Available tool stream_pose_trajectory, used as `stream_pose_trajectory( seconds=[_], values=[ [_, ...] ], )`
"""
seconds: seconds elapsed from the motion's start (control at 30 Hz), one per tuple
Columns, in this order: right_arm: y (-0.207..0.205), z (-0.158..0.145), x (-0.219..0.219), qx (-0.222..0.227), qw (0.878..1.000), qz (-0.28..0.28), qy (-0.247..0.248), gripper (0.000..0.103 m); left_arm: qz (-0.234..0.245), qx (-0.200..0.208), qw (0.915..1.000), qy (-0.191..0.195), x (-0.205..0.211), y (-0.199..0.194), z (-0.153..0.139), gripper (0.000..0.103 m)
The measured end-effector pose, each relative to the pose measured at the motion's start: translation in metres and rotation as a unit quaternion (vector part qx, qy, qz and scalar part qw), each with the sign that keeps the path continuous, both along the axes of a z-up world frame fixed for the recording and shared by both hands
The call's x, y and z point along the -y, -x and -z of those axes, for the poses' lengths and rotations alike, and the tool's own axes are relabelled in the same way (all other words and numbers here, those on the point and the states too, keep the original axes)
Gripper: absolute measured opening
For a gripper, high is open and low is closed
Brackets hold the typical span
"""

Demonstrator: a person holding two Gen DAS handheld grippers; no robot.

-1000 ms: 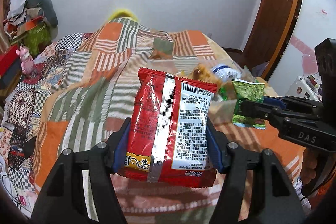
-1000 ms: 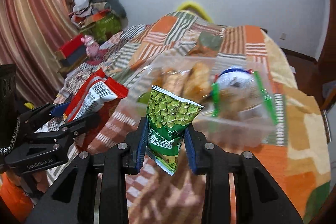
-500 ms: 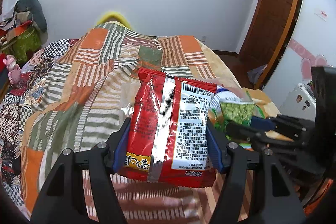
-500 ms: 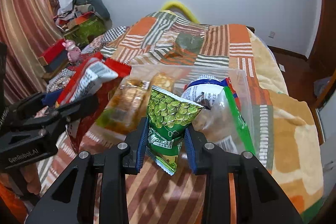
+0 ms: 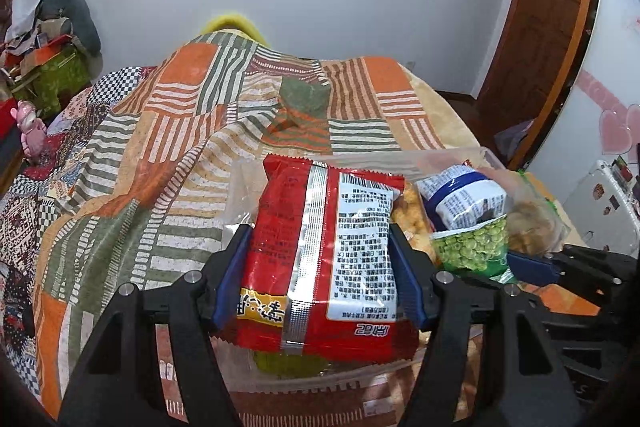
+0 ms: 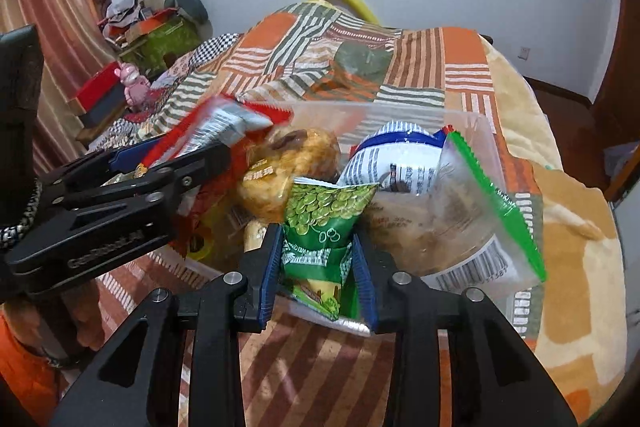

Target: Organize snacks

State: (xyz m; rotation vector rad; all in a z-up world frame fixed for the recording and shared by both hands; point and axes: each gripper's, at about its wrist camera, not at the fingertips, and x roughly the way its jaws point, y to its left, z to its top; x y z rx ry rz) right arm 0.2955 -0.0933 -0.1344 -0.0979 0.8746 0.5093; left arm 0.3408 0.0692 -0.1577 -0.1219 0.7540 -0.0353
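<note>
A patchwork bed (image 5: 168, 155) carries a clear bin (image 6: 472, 123) already holding a blue-white packet (image 6: 384, 163), a golden snack bag (image 6: 296, 167) and a zip bag (image 6: 480, 227). The left claw (image 5: 320, 267) grips a red packet (image 5: 324, 259) over the bin's near edge. Beside it, the right claw (image 6: 318, 267) clamps a green pea packet (image 6: 324, 223) at the bin's rim.
</note>
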Motion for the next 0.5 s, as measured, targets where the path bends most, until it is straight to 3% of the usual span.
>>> stream_pose_trajectory(
  seconds=[0.17,0.3,0.5],
  values=[
    [0.009,-0.011,0.008,-0.001,1.000,-0.006,-0.019,0.034,0.008,-0.004,0.9999,0.011,-0.002,0.013,-0.011,0.067],
    [0.018,-0.026,0.012,0.009,0.999,-0.010,-0.034,0.034,0.011,0.020,0.9997,0.011,-0.002,0.035,-0.034,0.067],
    [0.051,-0.072,0.024,0.064,0.997,-0.007,-0.049,0.034,0.014,0.073,0.9970,0.019,0.001,0.083,-0.084,0.067]
  ],
)
